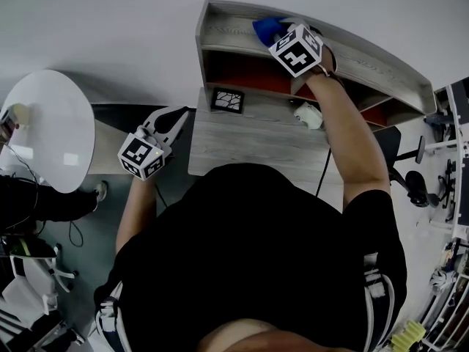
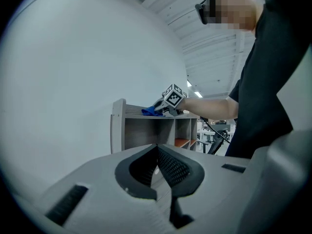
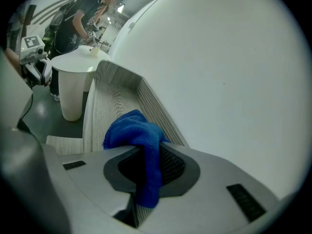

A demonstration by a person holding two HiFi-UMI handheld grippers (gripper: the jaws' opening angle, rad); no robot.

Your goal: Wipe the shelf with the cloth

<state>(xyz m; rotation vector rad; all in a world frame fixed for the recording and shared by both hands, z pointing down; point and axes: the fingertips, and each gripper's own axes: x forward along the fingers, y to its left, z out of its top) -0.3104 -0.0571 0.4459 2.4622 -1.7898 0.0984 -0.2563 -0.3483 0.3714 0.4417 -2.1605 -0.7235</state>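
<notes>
The cloth (image 3: 136, 135) is a bright blue, nubby microfibre one, bunched into soft folds. It lies on the top board of the shelf (image 3: 105, 116), near the left end. One fold of it hangs down between the right tongs (image 3: 146, 165), which pinch it. In the head view the cloth (image 1: 267, 28) shows as a small blue wad just ahead of the right tongs (image 1: 282, 34), close to the wall.

The shelf (image 1: 234, 31) is pale grey wood grain with a raised rim along the back and ends. Its open compartments below have red floors. It stands on a counter (image 1: 249, 141) of the same grey grain.

The left tongs (image 2: 157, 167) are pressed together with nothing between them. They are held low off the counter's left edge, well apart from the shelf, and show there in the head view too (image 1: 176, 119).

Each cube (image 1: 296, 50) carries black-and-white square markers, patterns only. A small black card (image 1: 227, 100) with white crack-like lines stands on the counter under the shelf. A small white thing (image 1: 308, 114) sits to its right; any print on it is too small to read. A round white table (image 1: 47, 127) stands to the left.
</notes>
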